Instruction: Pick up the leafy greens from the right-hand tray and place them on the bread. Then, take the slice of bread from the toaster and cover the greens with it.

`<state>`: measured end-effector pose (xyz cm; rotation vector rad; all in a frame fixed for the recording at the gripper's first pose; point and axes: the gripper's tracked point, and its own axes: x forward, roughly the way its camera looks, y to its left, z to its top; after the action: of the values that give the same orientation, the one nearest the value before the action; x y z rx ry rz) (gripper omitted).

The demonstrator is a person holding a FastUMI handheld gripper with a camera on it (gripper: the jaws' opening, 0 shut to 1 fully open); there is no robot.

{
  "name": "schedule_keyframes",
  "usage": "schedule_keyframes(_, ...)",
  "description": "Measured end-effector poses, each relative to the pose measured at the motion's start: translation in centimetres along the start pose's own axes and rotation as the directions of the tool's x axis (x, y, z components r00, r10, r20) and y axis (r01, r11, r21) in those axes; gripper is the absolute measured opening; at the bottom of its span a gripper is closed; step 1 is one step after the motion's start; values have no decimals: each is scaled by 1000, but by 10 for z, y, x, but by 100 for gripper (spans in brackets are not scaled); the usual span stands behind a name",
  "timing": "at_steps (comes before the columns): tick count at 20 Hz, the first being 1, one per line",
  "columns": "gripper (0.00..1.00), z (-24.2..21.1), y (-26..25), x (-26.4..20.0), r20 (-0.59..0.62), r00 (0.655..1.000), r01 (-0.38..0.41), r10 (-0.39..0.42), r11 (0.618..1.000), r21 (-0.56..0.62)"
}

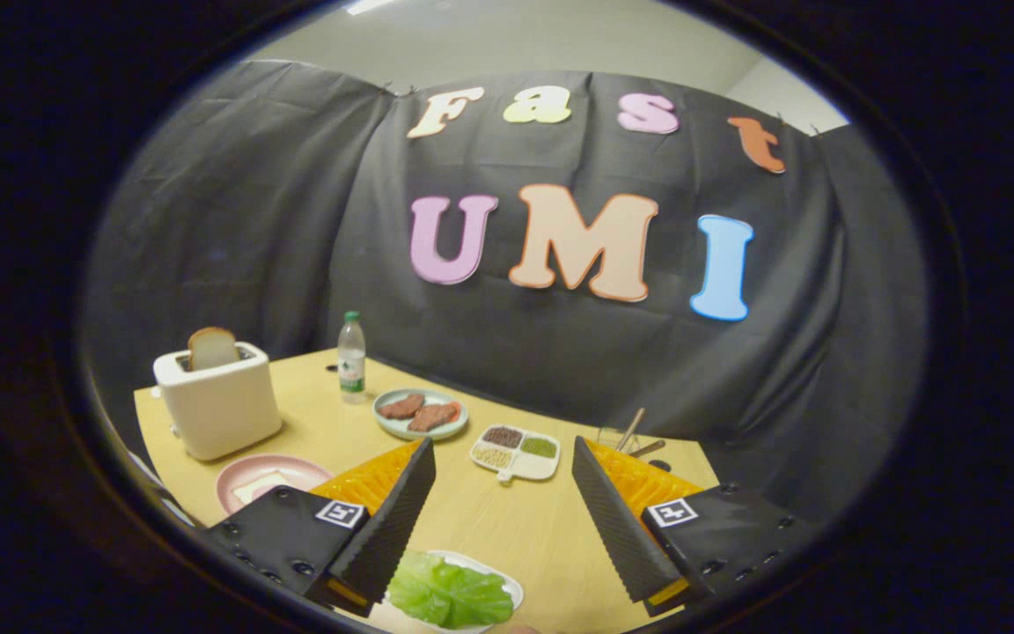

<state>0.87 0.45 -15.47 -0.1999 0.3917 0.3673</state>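
Note:
My gripper (503, 467) hangs open above the wooden table (489, 519), its fingers spread wide with nothing between them. The leafy greens (447, 592) lie on a white tray (507, 583) low between the fingers, near the base of the left finger. A slice of bread (260, 484) rests on a pink plate (243, 471) just left of the left finger. Beyond that plate stands a white toaster (218, 401) with a second bread slice (212, 348) sticking up out of its slot.
A water bottle (351, 356) stands at the back of the table. A pale green plate (420, 414) holds two brown meat pieces. A white divided dish (516, 452) of grains sits ahead between the fingers. A glass with sticks (623, 435) stands behind the right finger.

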Motion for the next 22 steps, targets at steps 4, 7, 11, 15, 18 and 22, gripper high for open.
schedule_keyframes(4, 100, -44, 20, 8, -120, 986, -121, 112, 990, -70)
schedule_keyframes(7, 100, -84, 37, 12, -231, 954, -213, 189, 973, -85)
schedule_keyframes(11, 100, -136, 56, 12, -370, 891, -321, 264, 942, -100)
schedule_keyframes(15, 100, -183, 73, 10, -496, 806, -412, 323, 908, -80)
schedule_keyframes(18, 100, -206, 77, 11, -558, 756, -447, 341, 892, -61)
schedule_keyframes(22, 100, -224, 77, 14, -611, 719, -461, 331, 885, -62)
